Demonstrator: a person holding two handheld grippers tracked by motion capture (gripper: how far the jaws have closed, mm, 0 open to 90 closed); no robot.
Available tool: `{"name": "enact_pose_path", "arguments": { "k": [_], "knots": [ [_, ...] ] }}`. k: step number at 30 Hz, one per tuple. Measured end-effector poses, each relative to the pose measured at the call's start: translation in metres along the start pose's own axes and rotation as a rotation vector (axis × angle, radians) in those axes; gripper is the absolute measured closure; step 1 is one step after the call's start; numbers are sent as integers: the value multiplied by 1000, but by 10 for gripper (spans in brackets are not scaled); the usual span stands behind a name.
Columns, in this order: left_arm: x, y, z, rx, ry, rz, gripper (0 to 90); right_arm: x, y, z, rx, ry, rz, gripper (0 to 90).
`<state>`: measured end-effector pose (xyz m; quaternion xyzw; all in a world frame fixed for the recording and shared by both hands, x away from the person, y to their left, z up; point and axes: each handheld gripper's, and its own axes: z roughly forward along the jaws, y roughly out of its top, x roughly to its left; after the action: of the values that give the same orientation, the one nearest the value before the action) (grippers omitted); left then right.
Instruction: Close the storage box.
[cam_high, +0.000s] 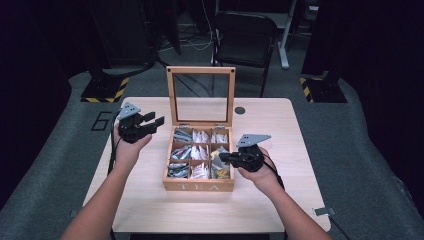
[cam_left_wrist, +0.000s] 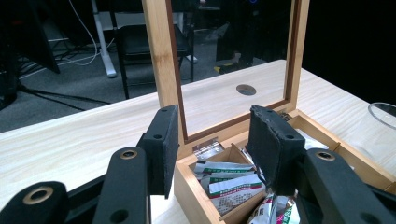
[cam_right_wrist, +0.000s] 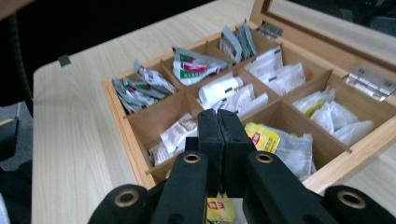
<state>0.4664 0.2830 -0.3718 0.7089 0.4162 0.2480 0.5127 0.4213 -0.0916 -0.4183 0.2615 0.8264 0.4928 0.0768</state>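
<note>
Your right gripper (cam_right_wrist: 219, 135) is clenched on a yellow tea bag packet (cam_right_wrist: 220, 208) — its jaws stand pressed flat together, and the packet's yellow corner with its red label peeks out below them, close to the camera. Judging by that, the step in hand is lifting this packet out of the wooden tea box (cam_high: 198, 186). Bring it straight up until it hangs free of the dividers, then carry it away; a sideways drag could catch the wooden partition or rake the loose sachets beside it. Keep the squeeze firm, since the grip looks to sit on a thin edge of the wrapper.

The packet sits right at the jaws, above the near right compartment, where another yellow tea bag (cam_right_wrist: 265, 138) lies just beyond the tips.

Your left gripper (cam_high: 141, 126) is released, nothing between its jaws, held over the table (cam_high: 135, 200) beside the box's left wall, near the raised glass lid (cam_high: 201, 95) — keep it out of the way there.
</note>
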Motion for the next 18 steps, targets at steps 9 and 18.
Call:
{"name": "enact_pose_path", "arguments": {
  "k": [9, 18],
  "knots": [
    [3, 1, -3, -5, 1, -8, 531, 2, 23, -14, -30, 1, -35, 890],
    [4, 1, -3, -5, 1, -11, 531, 2, 40, -20, -38, -2, -56, 891]
  ]
}}
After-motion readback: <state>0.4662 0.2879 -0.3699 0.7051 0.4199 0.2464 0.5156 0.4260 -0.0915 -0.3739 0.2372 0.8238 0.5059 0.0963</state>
